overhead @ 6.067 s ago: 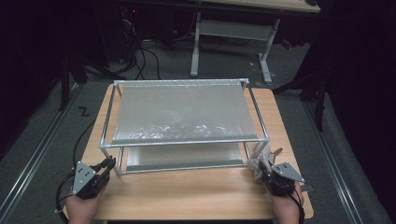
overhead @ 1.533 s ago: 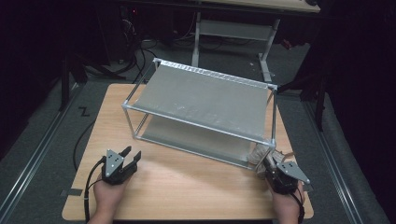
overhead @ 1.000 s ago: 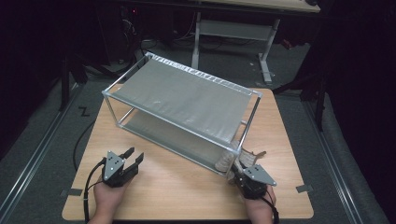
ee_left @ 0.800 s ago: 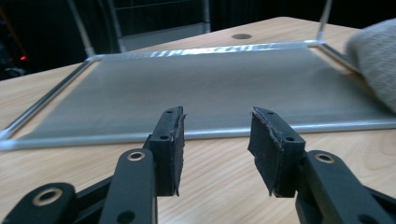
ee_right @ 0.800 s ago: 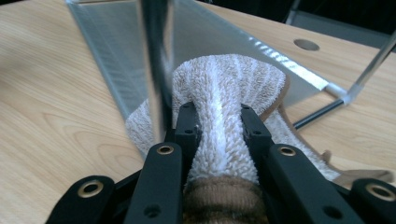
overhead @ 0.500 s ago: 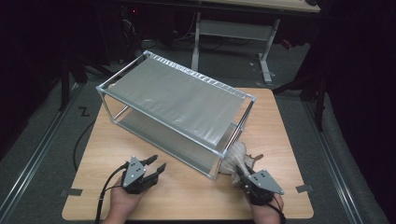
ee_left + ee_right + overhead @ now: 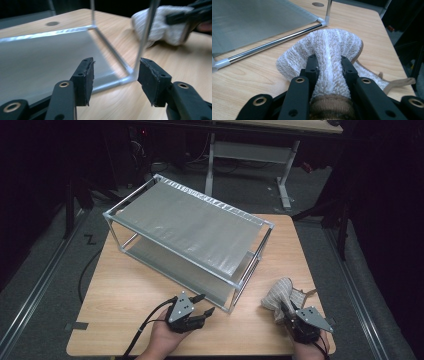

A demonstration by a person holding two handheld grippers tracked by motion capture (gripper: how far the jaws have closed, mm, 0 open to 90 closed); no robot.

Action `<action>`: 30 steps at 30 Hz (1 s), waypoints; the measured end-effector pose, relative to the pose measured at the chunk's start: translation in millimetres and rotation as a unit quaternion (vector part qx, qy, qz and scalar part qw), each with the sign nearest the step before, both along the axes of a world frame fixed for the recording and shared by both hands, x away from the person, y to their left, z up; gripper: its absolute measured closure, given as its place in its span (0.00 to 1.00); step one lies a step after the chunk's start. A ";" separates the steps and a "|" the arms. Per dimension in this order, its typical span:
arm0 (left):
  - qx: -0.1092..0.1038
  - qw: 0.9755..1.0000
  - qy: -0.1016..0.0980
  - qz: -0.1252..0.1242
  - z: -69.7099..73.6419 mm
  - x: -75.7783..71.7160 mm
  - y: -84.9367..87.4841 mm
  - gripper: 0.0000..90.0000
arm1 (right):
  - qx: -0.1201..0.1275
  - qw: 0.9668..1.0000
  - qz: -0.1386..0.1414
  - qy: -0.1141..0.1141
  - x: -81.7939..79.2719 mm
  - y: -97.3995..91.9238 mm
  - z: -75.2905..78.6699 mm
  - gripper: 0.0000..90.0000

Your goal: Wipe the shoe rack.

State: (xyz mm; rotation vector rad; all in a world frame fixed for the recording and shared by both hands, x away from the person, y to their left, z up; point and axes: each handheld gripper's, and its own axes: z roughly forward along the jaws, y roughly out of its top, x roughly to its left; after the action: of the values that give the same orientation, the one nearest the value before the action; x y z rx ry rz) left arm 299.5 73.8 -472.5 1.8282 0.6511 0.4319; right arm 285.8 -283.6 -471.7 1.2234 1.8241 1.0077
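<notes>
Clamping my right gripper [image 7: 329, 65] on towel [image 7: 329, 47] lower right; left gripper [image 7: 115, 75] jaws just opened, empty, near rack [image 7: 190, 227] corner.

The high view is dim: light falls from above onto the table [image 7: 125, 290] alone, and the room around it sinks into near black. The rack [image 7: 190, 227] gives a soft grey sheen with no hard glare and throws a faint shadow on the wood beneath it. The picture is soft and slightly grainy.

In the left gripper view the jaws are sharp, while the shelf, the pole and the cloth [image 7: 160, 25] beyond are blurred and smeared.

The right gripper view is brighter and crisp on the cloth's pile; a thin highlight runs along the chrome bar [image 7: 274, 43], and the far right edge falls dark.
</notes>
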 end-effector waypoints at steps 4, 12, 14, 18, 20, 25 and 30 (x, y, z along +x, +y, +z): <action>-0.006 1.000 -0.007 -0.026 3.8 3.2 -23.6 0.48 | 0.005 1.000 -0.002 0.002 1.1 -1.6 -0.2 0.81; -0.020 0.998 -0.038 -0.041 10.4 11.1 -53.1 0.60 | 0.006 1.000 0.008 0.006 1.6 2.1 -1.8 0.81; -0.025 0.998 -0.043 -0.037 11.7 11.8 -54.7 0.67 | 0.007 1.000 0.010 0.007 1.8 2.8 -2.4 0.81; -0.031 0.998 -0.045 -0.039 15.2 14.6 -56.5 0.74 | 0.010 1.000 0.012 0.011 2.5 4.0 -2.9 0.81; -0.033 0.997 -0.052 -0.036 17.2 13.7 -57.3 0.82 | 0.009 1.000 0.013 0.009 2.7 4.5 -2.8 0.81; -0.028 0.998 -0.053 -0.025 18.7 8.9 -54.5 0.89 | 0.008 1.000 0.021 -0.003 1.6 9.0 0.8 0.82; -0.027 0.998 -0.054 -0.027 18.4 -6.7 -39.5 0.89 | 0.017 0.999 0.039 -0.021 2.4 20.8 10.7 0.82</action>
State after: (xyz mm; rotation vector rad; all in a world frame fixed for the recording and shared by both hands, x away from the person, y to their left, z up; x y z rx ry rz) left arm 292.7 34.4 -454.2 1.7545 0.5329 0.4689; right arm 288.2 -262.8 -460.9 1.1503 1.8406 1.1038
